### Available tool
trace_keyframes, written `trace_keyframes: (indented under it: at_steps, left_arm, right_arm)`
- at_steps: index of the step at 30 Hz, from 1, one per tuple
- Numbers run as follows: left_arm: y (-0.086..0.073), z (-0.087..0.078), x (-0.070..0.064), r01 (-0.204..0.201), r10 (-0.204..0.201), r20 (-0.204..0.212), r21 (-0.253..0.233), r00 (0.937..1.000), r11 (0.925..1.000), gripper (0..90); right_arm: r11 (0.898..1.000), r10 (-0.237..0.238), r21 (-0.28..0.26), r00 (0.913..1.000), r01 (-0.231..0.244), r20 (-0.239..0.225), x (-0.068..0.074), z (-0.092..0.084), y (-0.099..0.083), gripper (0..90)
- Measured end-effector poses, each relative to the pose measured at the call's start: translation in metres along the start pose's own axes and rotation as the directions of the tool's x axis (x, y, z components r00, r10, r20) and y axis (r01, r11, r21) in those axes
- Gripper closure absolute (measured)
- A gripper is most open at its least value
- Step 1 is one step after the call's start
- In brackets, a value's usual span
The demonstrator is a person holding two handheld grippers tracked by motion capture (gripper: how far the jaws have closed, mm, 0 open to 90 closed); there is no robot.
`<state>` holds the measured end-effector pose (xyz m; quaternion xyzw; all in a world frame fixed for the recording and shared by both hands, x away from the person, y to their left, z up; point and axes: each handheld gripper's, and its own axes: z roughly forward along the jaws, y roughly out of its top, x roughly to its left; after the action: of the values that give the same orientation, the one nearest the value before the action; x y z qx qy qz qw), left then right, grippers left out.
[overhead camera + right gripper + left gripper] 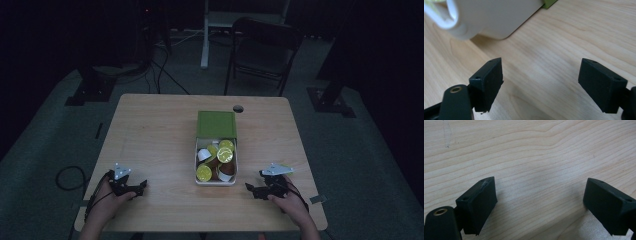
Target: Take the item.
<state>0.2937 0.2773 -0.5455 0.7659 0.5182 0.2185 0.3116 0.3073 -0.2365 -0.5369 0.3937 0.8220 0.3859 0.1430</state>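
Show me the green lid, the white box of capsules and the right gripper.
green lid (216, 124), high view, middle of its top.
white box (215, 182), high view, near rim.
right gripper (251, 189), high view, between its fingertips.

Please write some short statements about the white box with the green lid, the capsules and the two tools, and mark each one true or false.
1. The white rectangular plastic box holds round capsules with yellow-green foil tops. True.
2. The flat green lid covers the whole box. False: it covers the far part; the near part is open and shows the capsules.
3. The left tool grips a capsule. False: its jaws stand apart with bare light wooden table between them.
4. The right tool has open jaws with nothing between them. True.
5. The right tool is inside the box. False: it is over the table, beside the box's near right corner.
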Motion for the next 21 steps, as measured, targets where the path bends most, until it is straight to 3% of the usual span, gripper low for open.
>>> trace_keyframes:
  at_steps: [3,16,18,21]
  left_arm:
    - [0.0,0.0,0.0,0.0,0.0,0.0,0.0,1.0,1.0,11.8]
    - [0.0001,0.0,0.0,0.0,0.0,0.0,0.0,1.0,1.0,11.8]
    - [0.0001,0.0,0.0,0.0,0.0,0.0,0.0,1.0,1.0,11.8]
    - [0.0001,0.0,0.0,0.0,0.0,0.0,0.0,1.0,1.0,11.8]
  right_arm:
    - [0.999,-0.03,0.016,0.9994,0.03,-0.019,0.0017,0.003,-0.0028,19.6]
    - [0.998,-0.043,0.035,0.9979,0.044,-0.048,0.0018,0.0071,-0.0071,18.5]
    - [0.994,-0.106,0.03,0.9936,0.107,-0.038,0.0029,0.0088,-0.009,16.3]
    - [0.991,-0.125,0.035,0.9911,0.127,-0.044,0.0038,0.0097,-0.0092,14.3]
